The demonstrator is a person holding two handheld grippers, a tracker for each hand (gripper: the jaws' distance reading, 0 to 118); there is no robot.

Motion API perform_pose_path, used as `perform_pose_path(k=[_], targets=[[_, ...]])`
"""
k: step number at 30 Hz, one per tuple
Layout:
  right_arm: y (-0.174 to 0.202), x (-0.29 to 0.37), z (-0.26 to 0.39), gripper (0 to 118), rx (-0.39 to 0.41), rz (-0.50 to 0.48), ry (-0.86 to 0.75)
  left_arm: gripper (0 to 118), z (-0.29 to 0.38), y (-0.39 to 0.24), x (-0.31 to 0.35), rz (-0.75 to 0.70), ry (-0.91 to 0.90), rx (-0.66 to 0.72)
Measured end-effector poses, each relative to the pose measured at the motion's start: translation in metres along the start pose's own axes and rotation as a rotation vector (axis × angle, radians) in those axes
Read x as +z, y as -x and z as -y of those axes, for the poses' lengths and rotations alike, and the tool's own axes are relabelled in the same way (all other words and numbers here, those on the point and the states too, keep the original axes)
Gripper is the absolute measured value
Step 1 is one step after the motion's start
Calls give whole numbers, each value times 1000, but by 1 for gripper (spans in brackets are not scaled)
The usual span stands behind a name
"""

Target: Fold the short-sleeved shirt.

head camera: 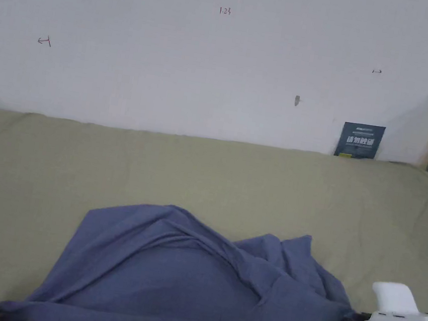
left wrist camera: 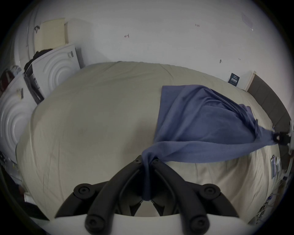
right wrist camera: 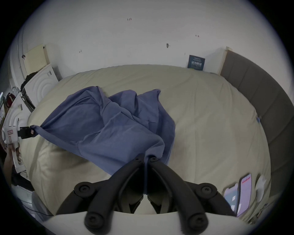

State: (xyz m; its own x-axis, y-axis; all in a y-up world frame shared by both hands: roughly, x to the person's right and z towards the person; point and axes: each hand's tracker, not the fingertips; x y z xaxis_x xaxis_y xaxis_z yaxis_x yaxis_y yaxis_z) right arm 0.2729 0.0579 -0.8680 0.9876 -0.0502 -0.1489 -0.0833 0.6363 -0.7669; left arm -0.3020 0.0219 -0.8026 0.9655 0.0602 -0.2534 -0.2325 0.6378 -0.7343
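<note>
Bed [head camera: 254, 184]: hand-held grippers stretch shirt [head camera: 181, 274].

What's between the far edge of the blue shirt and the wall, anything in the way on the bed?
Bare olive bed cover lies between the blue shirt and the wall, seen in the head view.

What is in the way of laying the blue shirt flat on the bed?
Nothing visible. Both hand-held grippers, left and right, already pinch the blue shirt, and the bed sheet beyond it is bare.
</note>
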Motion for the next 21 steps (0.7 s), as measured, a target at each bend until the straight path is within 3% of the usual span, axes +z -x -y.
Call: perform_pose_path(k=[14,21], targets=[[4,79,108,5,6,-34,49,4,97,33,91,28,40,-2],[5,60,152,8,-44,-28,128,4,125,39,91,32,95,17]])
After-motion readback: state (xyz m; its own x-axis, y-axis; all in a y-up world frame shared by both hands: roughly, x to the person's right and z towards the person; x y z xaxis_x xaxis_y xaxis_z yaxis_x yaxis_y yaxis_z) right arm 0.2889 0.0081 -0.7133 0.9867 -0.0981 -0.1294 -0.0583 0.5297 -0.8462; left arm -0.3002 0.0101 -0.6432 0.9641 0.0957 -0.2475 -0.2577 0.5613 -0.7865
